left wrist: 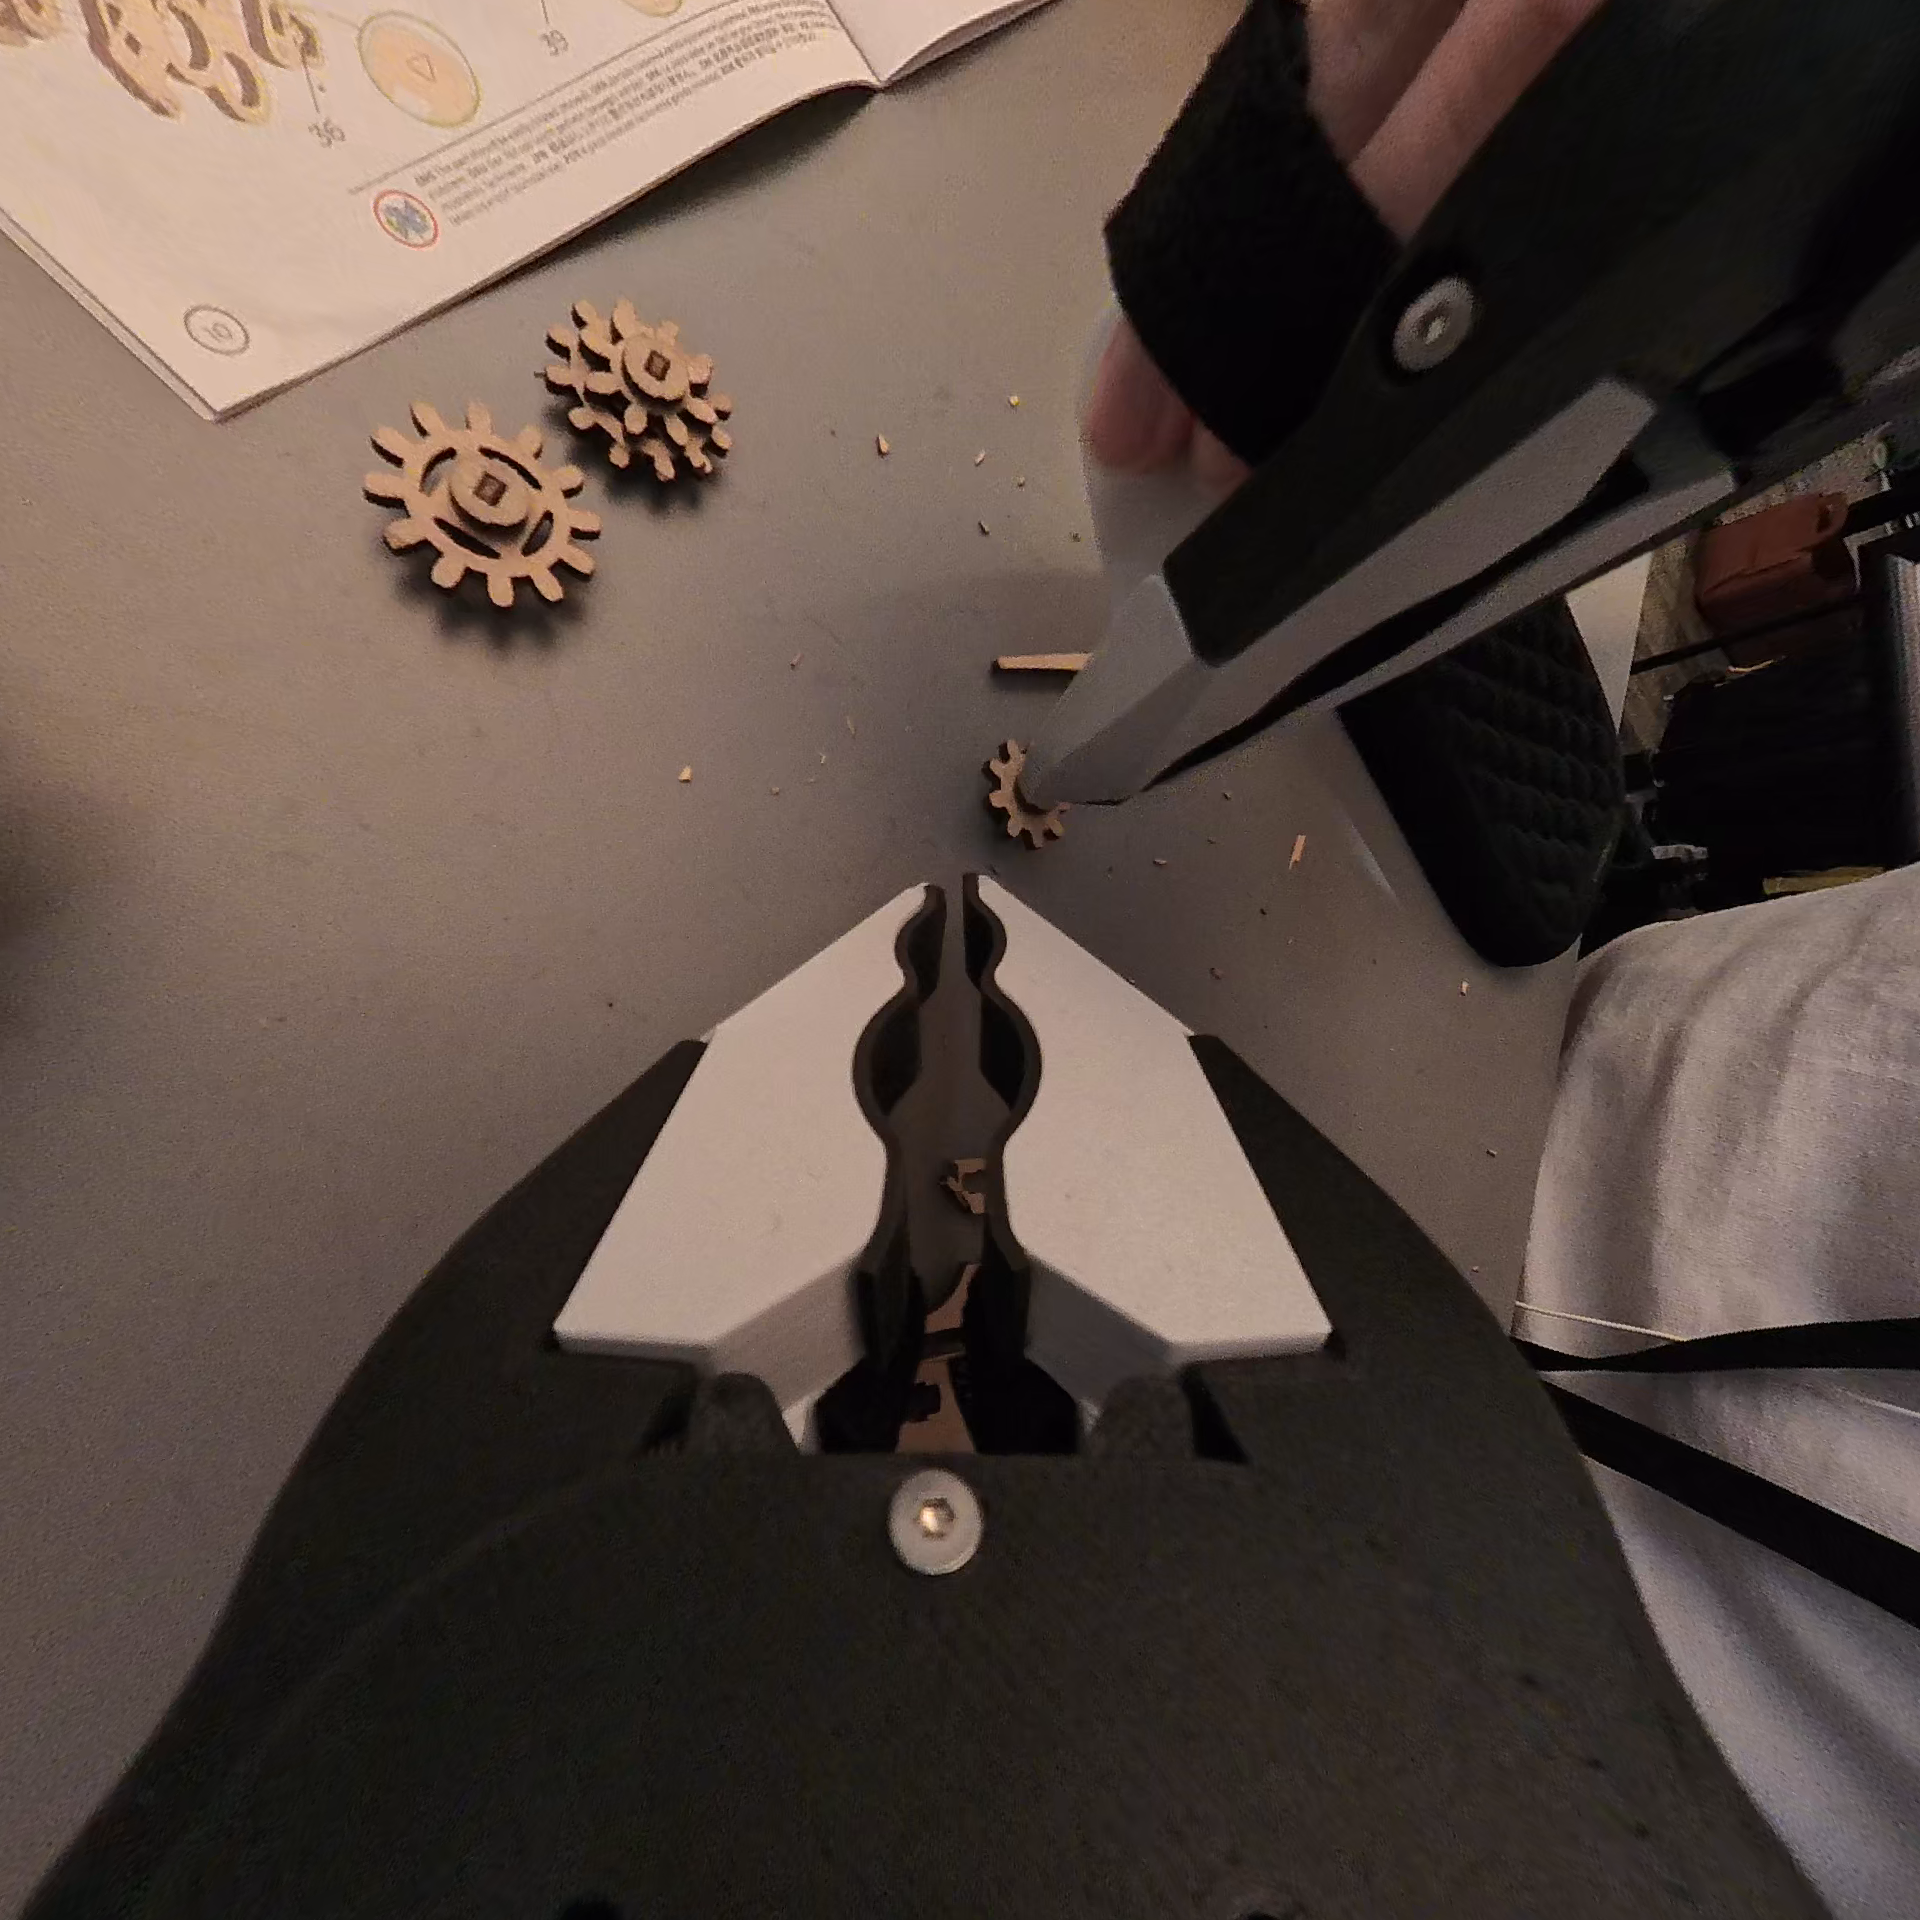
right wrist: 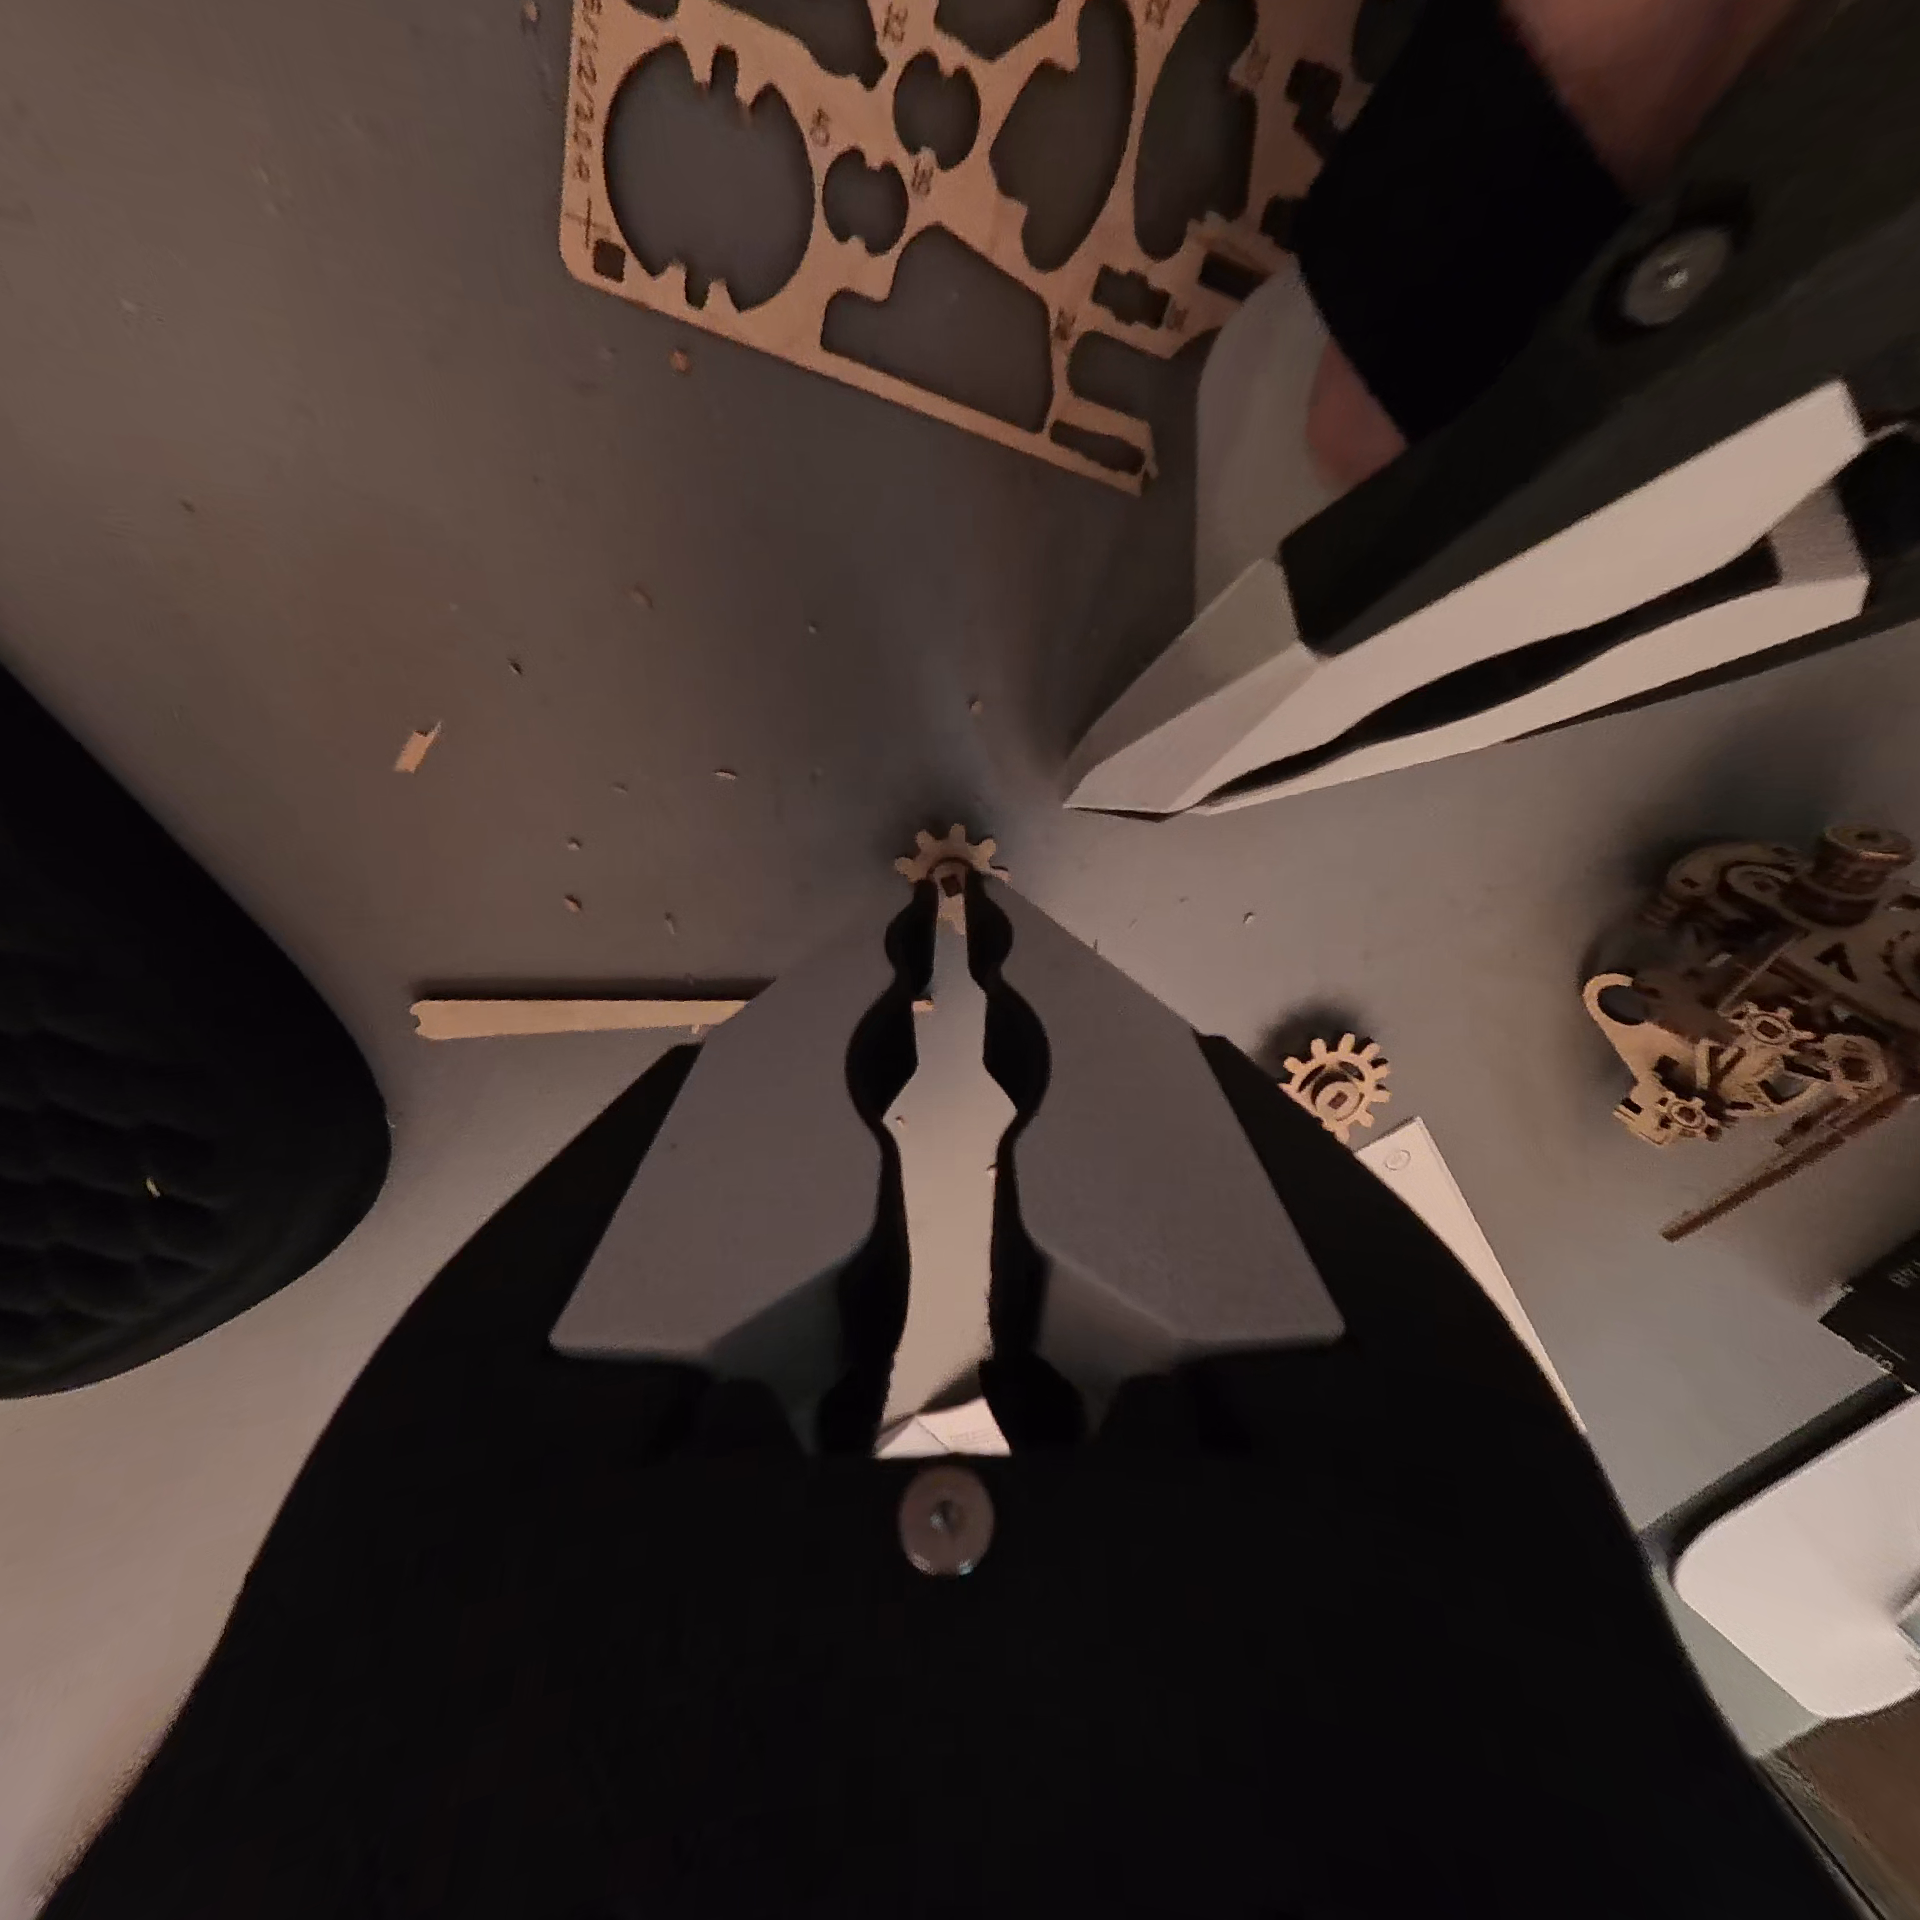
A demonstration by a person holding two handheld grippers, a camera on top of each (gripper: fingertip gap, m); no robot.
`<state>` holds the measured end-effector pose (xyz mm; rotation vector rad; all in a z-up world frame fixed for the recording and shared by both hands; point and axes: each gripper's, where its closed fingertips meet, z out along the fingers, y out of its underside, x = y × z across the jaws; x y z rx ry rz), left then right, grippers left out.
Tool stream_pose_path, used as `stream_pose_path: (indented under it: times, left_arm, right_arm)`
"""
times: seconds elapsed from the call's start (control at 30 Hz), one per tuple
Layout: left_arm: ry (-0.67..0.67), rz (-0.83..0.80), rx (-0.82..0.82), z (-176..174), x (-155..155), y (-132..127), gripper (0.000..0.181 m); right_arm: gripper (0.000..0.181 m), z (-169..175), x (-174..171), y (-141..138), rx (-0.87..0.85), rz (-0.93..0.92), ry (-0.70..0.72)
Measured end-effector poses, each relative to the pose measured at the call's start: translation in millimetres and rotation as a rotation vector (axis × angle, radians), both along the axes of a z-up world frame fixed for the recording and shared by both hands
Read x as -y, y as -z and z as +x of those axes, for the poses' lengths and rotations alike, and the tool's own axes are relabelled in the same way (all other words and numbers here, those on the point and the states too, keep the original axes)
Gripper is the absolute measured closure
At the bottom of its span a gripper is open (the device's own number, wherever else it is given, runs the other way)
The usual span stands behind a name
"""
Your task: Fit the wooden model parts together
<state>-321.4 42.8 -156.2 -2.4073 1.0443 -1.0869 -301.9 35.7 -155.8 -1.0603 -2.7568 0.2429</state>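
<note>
A small wooden gear lies on the grey table. My right gripper has its tips closed on the gear's near side, by the square hole. In the left wrist view the same gear shows under the right gripper, which reaches in from the upper right. My left gripper is shut and empty, a short way from the gear, tips close to the table. It also shows in the right wrist view. Two larger gear pieces lie farther off.
An open instruction booklet lies beyond the gears. A punched-out wooden sheet, a thin wooden stick, another gear and a partly built model lie around. A black mesh object sits left, a white box right. Wood chips are scattered about. Between my right fingertips and the thin wooden stick there is roughly 7 cm.
</note>
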Motion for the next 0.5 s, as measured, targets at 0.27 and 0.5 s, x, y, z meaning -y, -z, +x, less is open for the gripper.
stream_pose_path:
  times: [0.27, 0.5]
  left_arm:
    - [0.005, 0.001, -0.004, 0.8, 1.0, 0.5, 0.179]
    - [0.004, 0.003, -0.004, 0.6, 0.9, 0.1, 0.179]
  right_arm:
    - [0.178, -1.2, 0.8, -0.1, 0.000, 0.002, 0.001]
    - [0.174, -3.7, 4.3, -3.1, 0.007, -0.008, 0.009]
